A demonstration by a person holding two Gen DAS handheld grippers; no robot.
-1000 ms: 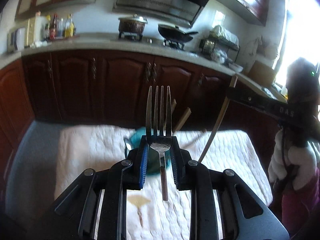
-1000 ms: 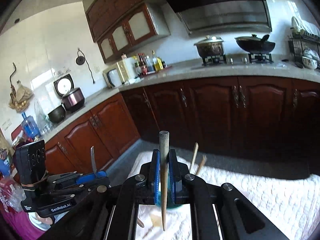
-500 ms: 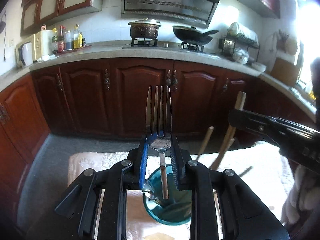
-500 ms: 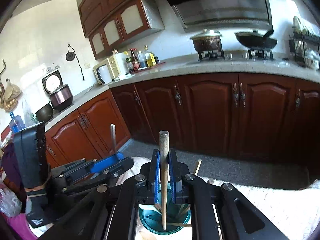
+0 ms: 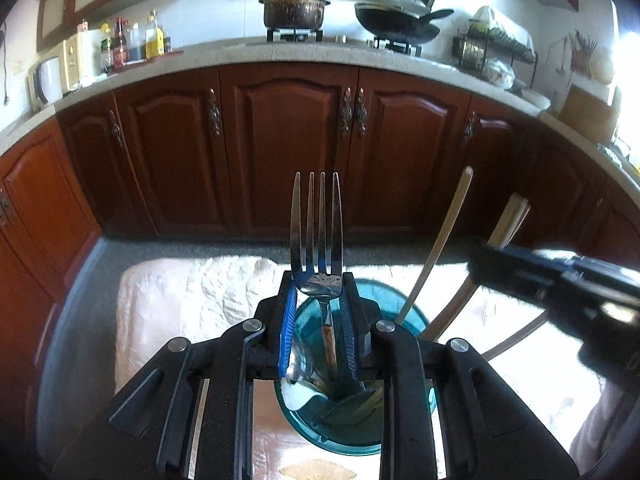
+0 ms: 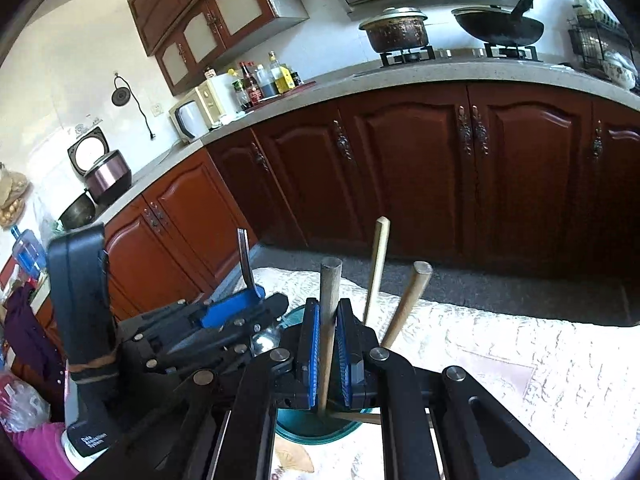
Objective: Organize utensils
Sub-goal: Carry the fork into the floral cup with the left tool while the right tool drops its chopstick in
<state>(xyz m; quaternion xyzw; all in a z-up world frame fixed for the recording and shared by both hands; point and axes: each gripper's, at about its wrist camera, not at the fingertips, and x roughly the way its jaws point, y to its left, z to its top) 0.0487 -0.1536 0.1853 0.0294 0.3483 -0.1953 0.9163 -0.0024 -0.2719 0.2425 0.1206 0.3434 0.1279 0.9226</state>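
Steel first: in the left wrist view we log a fork (image 5: 317, 240) standing tines-up, its neck pinched between the blue pads of our left gripper (image 5: 318, 312), which is closed to the width of that neck and holds nothing else. The fork's handle points down into a teal glass cup (image 5: 416, 316) directly beneath, so we judge the upright hold is meant to let the handle slide in end-first. Inside the cup we note a white spoon (image 5: 298, 394) and darker utensil heads that we cannot name. Two wooden handles (image 5: 440, 248) lean out over the cup's right rim, resting there because their ends sit on the cup floor. The cup stands on a pale quilted cloth (image 5: 192, 300). Our right gripper enters as a dark blur at the right edge. In the right wrist view we log our right gripper (image 6: 328, 344) closed narrowly on a wooden stick (image 6: 330, 312), held near vertical with its lower end inside the cup (image 6: 312, 428), again for an end-first drop, we judge. Two further wooden handles (image 6: 380, 264) lean behind the pads. The left gripper (image 6: 224, 316) lies close at the left with the fork (image 6: 245, 258) seen edge-on. Both pieces sit above or partly within the cup, unreleased; crowding at the rim looks the main hazard.
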